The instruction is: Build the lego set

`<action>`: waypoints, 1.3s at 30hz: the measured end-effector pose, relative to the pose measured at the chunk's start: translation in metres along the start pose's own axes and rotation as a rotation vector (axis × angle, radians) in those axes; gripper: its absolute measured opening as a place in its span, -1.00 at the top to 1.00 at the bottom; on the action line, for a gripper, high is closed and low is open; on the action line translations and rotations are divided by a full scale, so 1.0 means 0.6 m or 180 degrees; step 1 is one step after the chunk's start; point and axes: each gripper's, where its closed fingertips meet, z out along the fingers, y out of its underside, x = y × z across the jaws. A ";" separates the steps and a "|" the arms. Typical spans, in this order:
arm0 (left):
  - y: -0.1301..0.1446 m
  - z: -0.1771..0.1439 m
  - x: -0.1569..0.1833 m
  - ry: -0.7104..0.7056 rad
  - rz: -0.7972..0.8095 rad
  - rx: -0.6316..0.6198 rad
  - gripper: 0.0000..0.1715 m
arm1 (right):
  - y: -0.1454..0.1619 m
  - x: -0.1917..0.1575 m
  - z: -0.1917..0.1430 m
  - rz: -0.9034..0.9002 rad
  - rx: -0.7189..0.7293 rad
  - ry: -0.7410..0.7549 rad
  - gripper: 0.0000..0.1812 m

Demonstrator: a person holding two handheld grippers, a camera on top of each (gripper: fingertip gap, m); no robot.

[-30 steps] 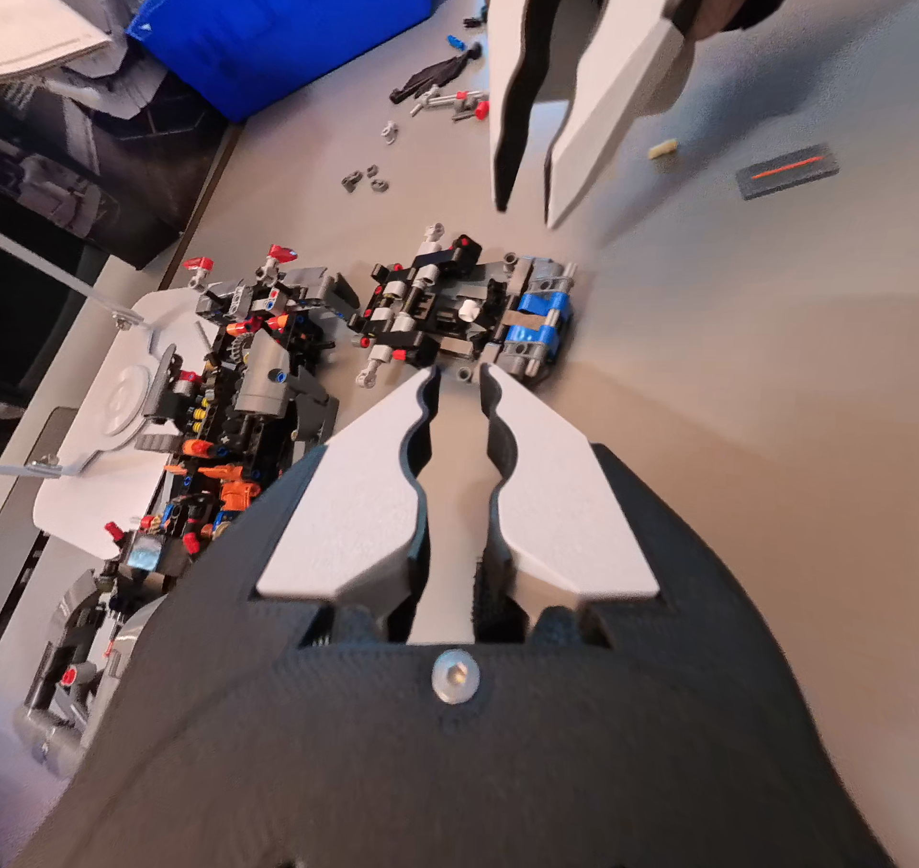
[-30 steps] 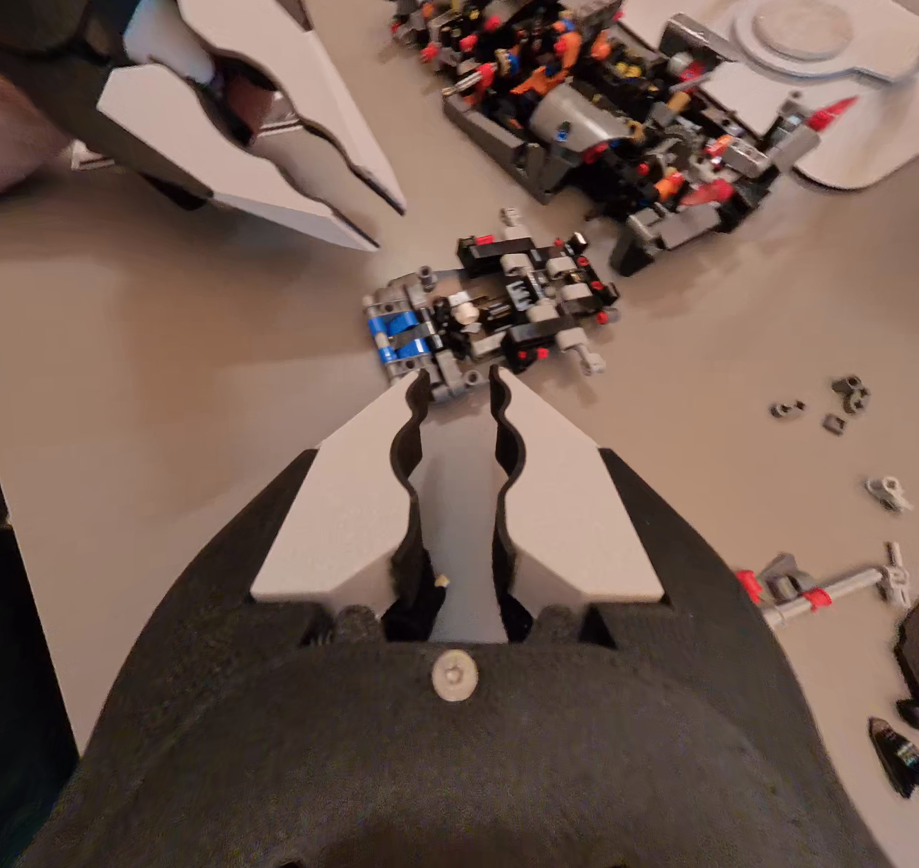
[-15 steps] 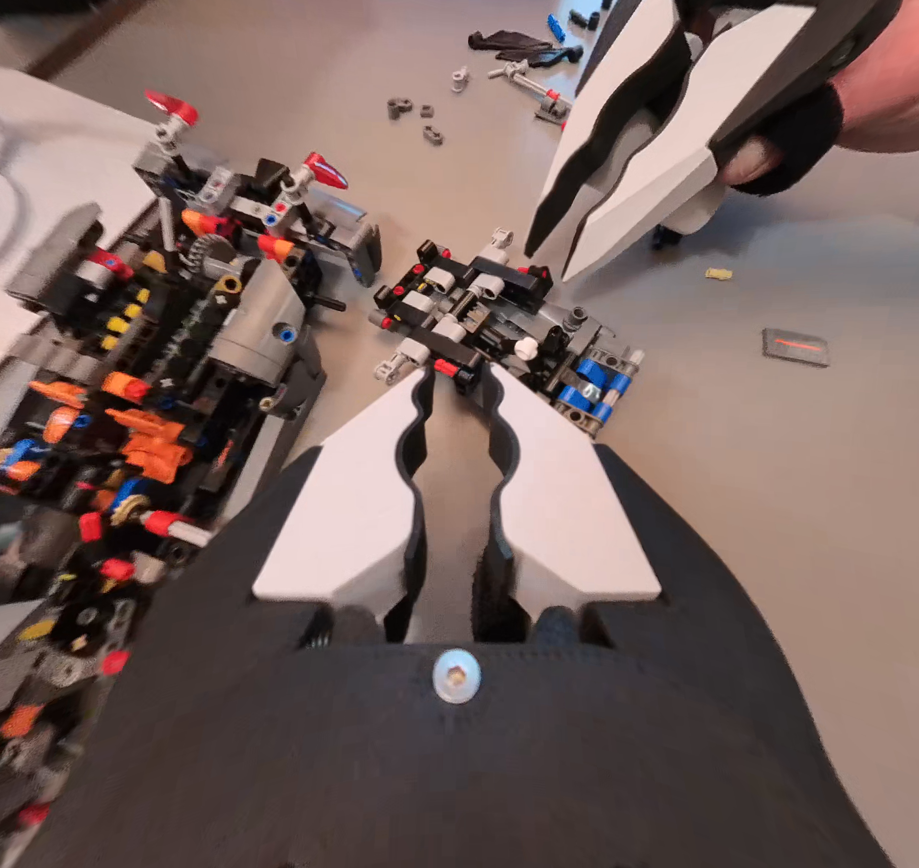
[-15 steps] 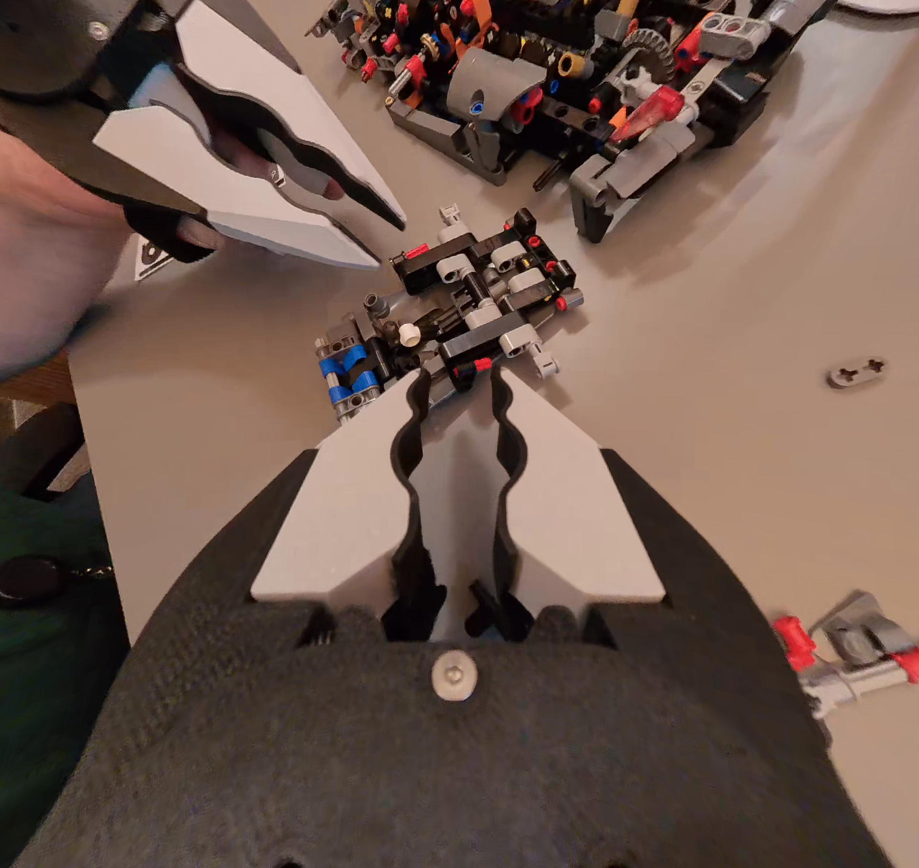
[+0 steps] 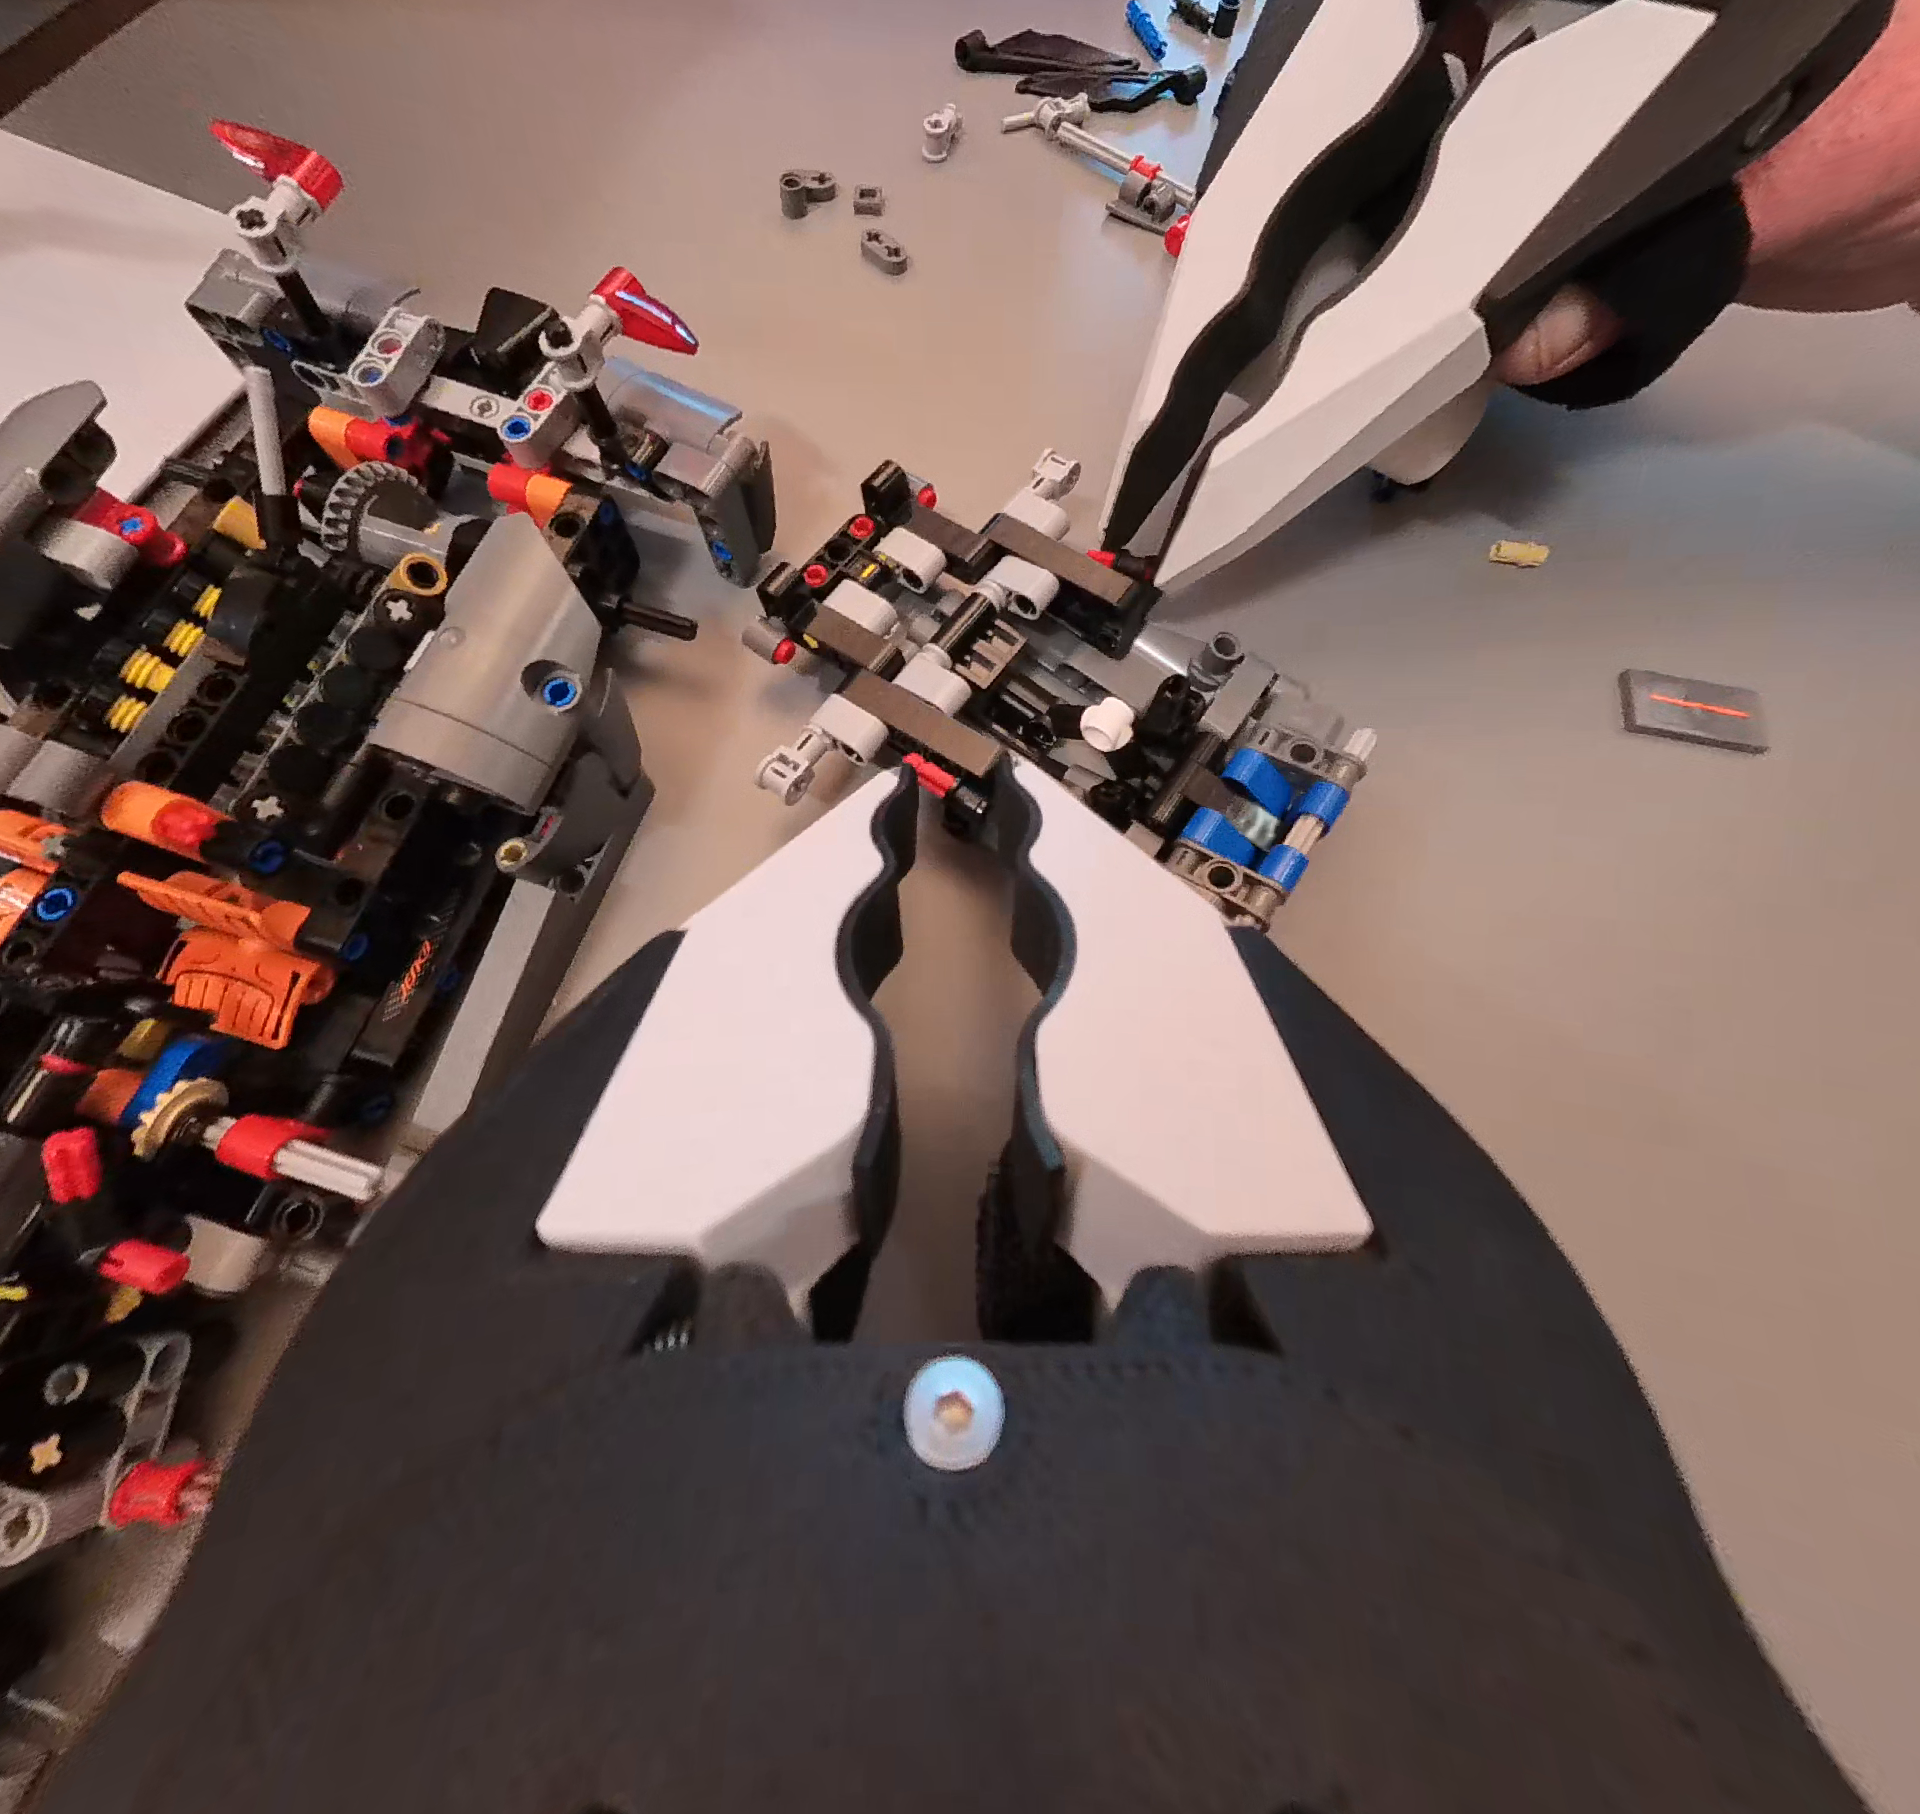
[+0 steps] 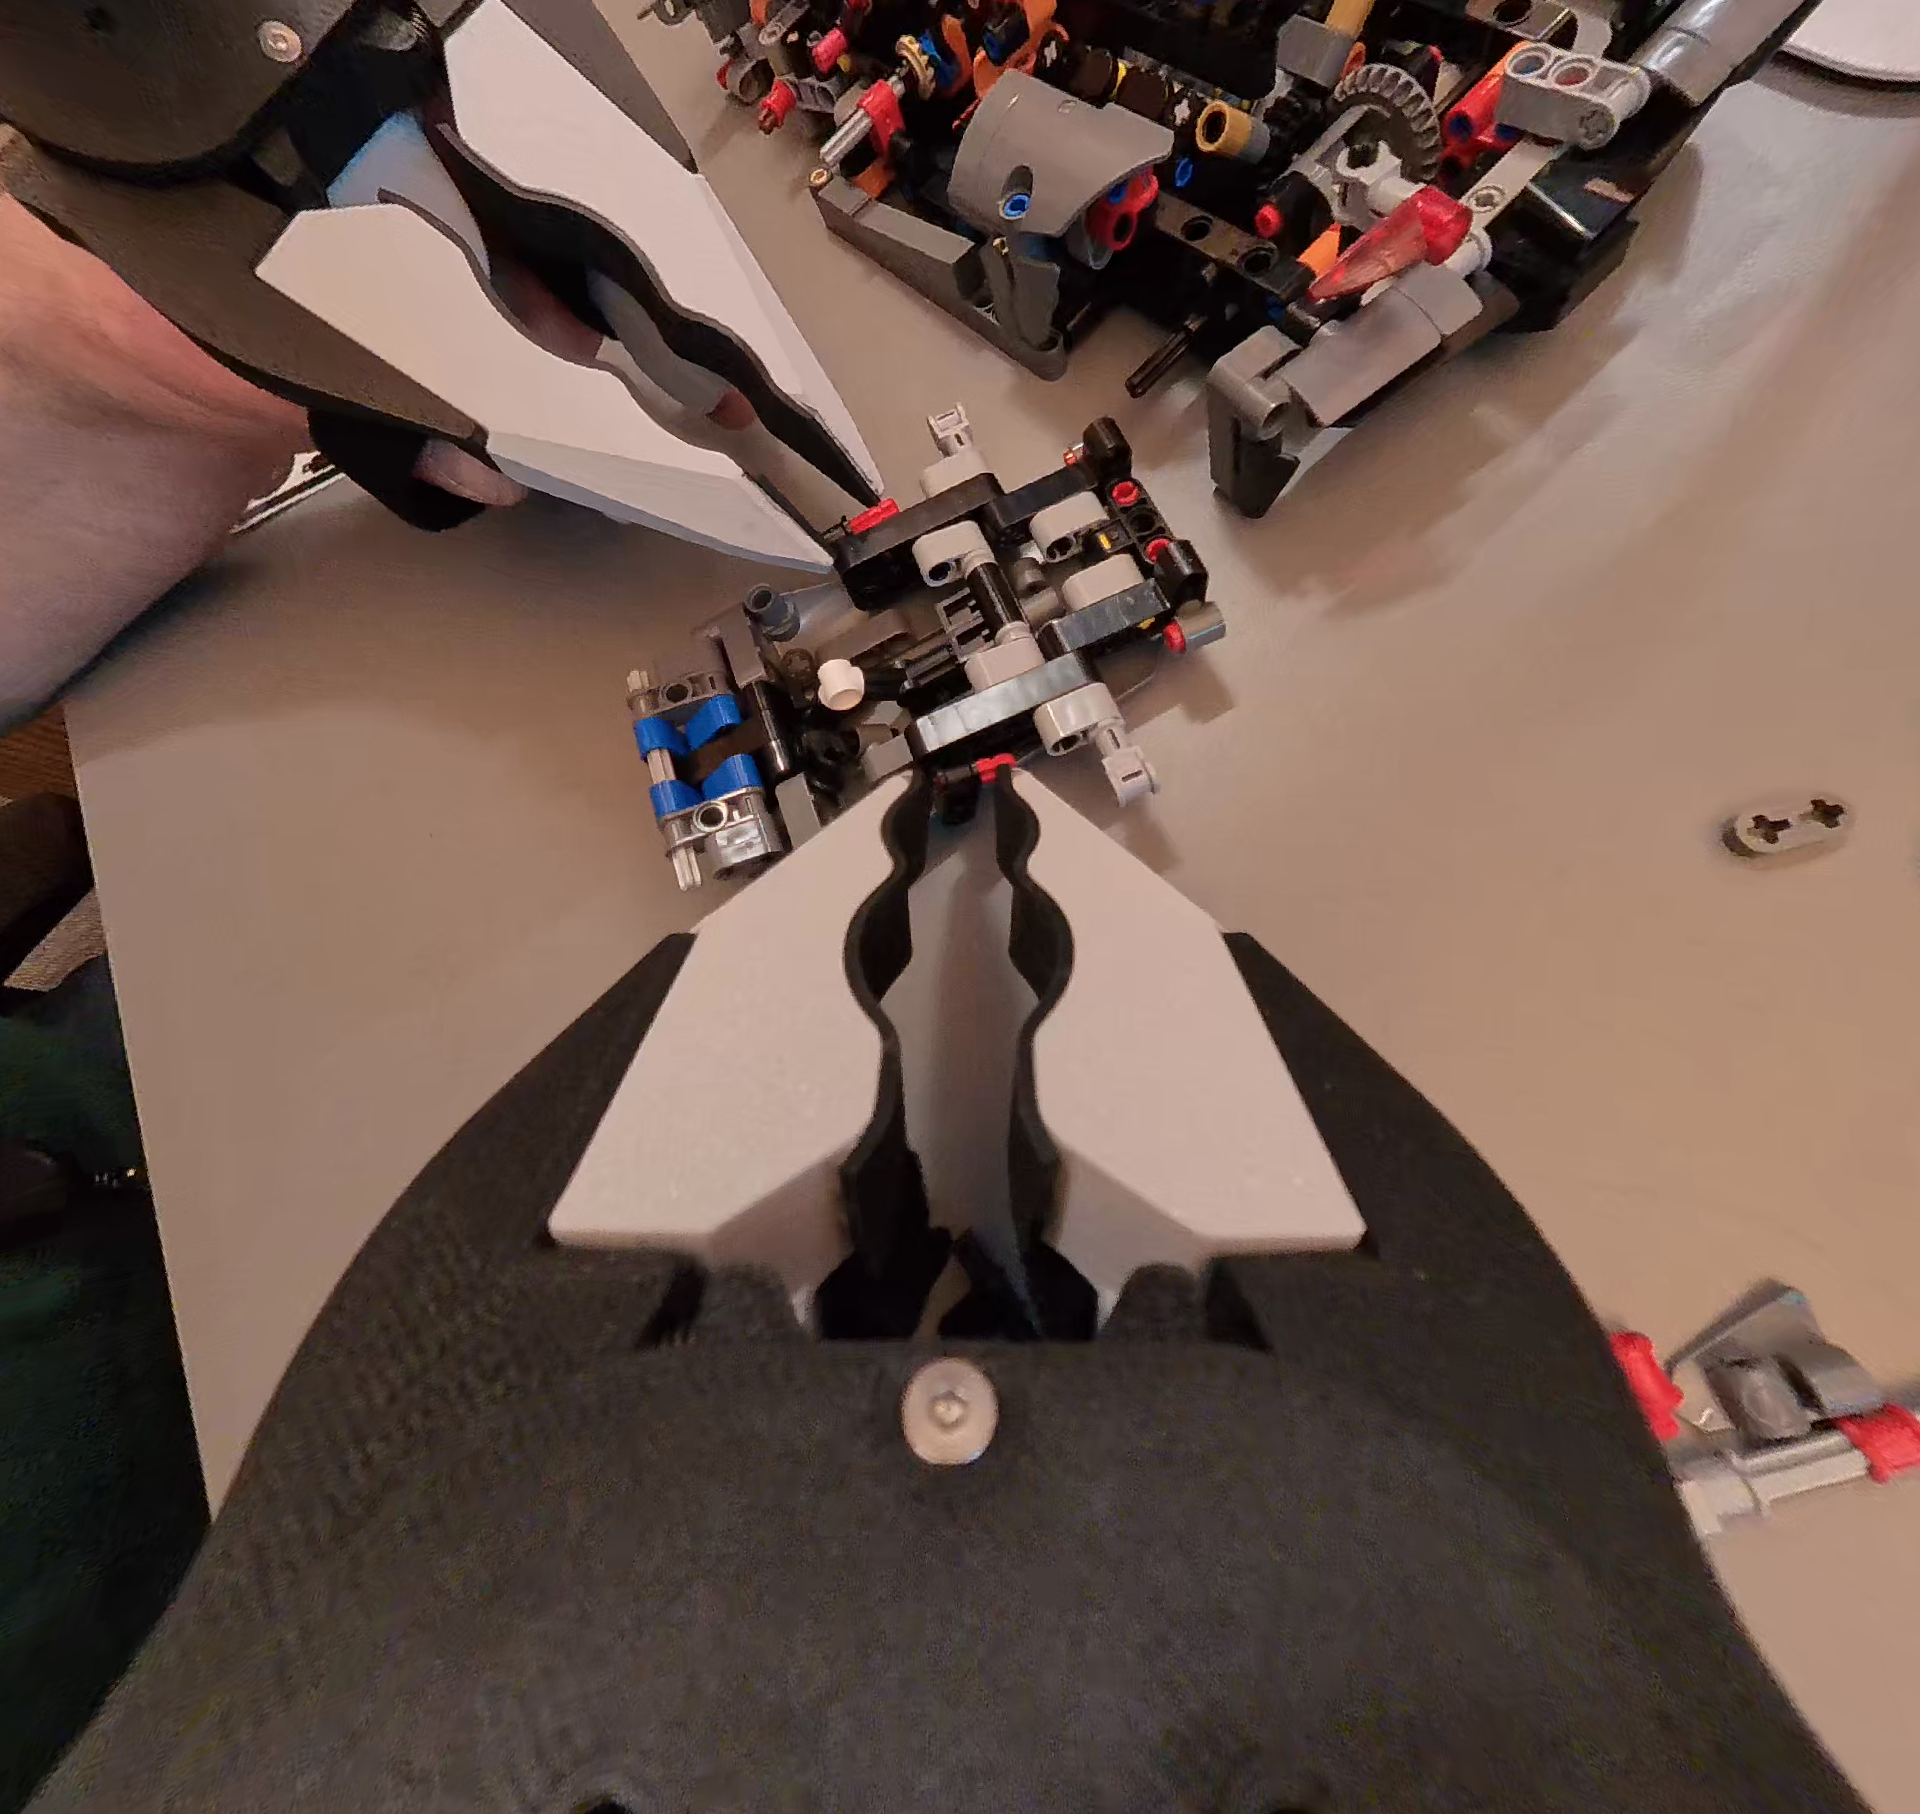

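The small black-and-grey Technic subassembly (image 5: 1023,668) is lying on the table between the two grippers, its long axis crosswise to both, and the left gripper (image 5: 961,798) and right gripper (image 6: 954,788) are each pinching a red-pinned black beam end at opposite sides.

Smooth beige-grey tabletop (image 5: 1558,1037) fills both views — soft even light, faint shadows. Dark wooden edge strip (image 5: 114,8) at far corner. Beyond near table edge, dark green surface (image 6: 73,1245) — unclear.
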 end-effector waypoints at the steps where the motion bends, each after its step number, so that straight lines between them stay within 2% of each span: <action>1: 0.000 0.000 0.001 -0.0003 0.0032 0.0004 0.86 | 0.000 0.001 0.000 -0.0005 -0.0001 0.0007 0.89; 14: 0.002 -0.002 0.002 0.0020 0.0144 0.0033 0.86 | -0.001 0.004 0.001 -0.0168 -0.0006 0.0124 0.90; 20: 0.005 -0.004 0.004 -0.0002 0.0346 0.0008 0.86 | -0.004 0.002 0.000 -0.0304 0.0031 0.0169 0.91; 24: 0.008 -0.014 0.009 0.0013 0.0546 -0.0013 0.83 | -0.004 0.000 0.000 -0.0415 0.0033 0.0204 0.98; 28: 0.009 -0.019 0.003 -0.0020 0.0613 -0.0016 0.75 | -0.002 0.003 0.000 -0.0433 0.0038 0.0216 0.92; 39: 0.020 -0.014 0.013 0.0035 0.0841 -0.0124 0.80 | -0.003 0.001 0.004 -0.0498 0.0026 0.0181 0.91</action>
